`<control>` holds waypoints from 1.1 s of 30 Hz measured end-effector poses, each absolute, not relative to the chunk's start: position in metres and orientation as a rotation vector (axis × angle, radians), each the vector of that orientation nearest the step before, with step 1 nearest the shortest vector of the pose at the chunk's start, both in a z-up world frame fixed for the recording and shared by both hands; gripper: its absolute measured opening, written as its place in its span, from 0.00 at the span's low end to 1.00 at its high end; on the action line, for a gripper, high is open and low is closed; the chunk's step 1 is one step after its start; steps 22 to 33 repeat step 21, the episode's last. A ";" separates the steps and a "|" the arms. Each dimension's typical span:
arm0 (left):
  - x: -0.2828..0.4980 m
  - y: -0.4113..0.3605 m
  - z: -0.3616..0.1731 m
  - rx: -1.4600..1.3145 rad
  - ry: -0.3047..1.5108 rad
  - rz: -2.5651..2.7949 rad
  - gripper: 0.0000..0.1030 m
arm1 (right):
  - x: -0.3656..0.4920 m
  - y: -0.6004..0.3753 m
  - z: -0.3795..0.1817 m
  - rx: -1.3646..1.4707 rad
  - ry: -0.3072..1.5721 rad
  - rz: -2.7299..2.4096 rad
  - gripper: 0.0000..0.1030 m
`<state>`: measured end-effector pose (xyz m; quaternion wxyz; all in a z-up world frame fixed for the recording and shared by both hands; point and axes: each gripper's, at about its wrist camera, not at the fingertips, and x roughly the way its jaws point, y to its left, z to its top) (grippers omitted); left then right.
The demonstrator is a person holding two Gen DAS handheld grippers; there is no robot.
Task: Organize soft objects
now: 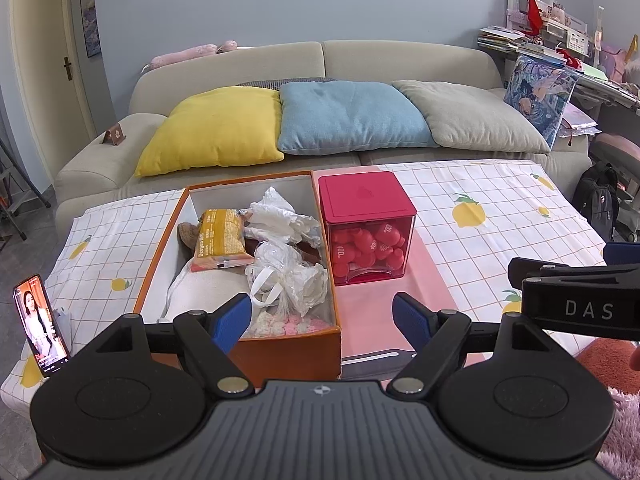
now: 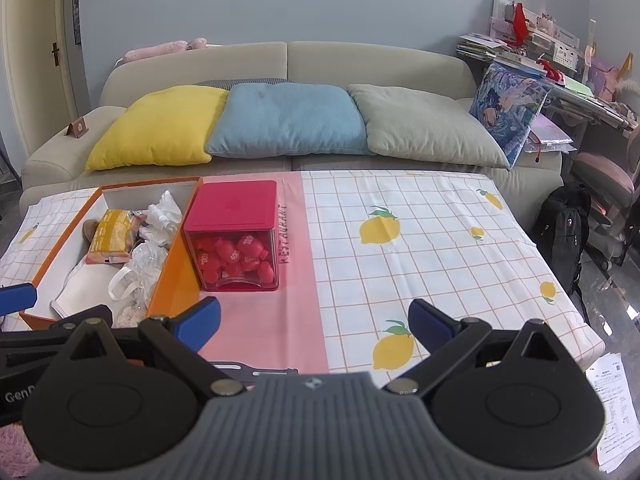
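Both of my tongs hang spread and empty over the near edge of the worktop [image 2: 420,240], the left tongs [image 1: 322,322] above the near end of the orange box [image 1: 280,350] and the right tongs [image 2: 314,324] over the pink strip of the lemon-print cloth. Beyond the worktop runs the sofa [image 2: 360,64], well clear of my reach.

The orange box, open-topped on the left, already holds the soft things: a white cloth bag [image 1: 196,292] flat at the bottom, crumpled clear plastic bags [image 1: 288,276], a yellow snack packet [image 1: 220,240] and, at the near end, a pale pink fluffy piece [image 1: 288,326]. A brown soft object is half hidden at the far left of the box; I cannot tell what it is. The red-lidded clear cube [image 1: 366,226] stands just beside the box's right wall.

I judge the sorting is at a pause with nothing gripped. To lift a bag well, I would come straight down inside the box walls and pinch a fold, not the handle loop. Open room lies right; a phone [image 1: 40,326] stands at the near left edge.
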<state>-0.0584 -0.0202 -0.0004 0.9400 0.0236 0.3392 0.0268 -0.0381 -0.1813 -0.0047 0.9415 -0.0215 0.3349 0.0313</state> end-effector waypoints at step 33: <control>-0.058 -0.015 0.003 0.040 0.688 0.047 0.92 | -0.037 -0.182 -0.007 -0.048 0.692 0.065 0.95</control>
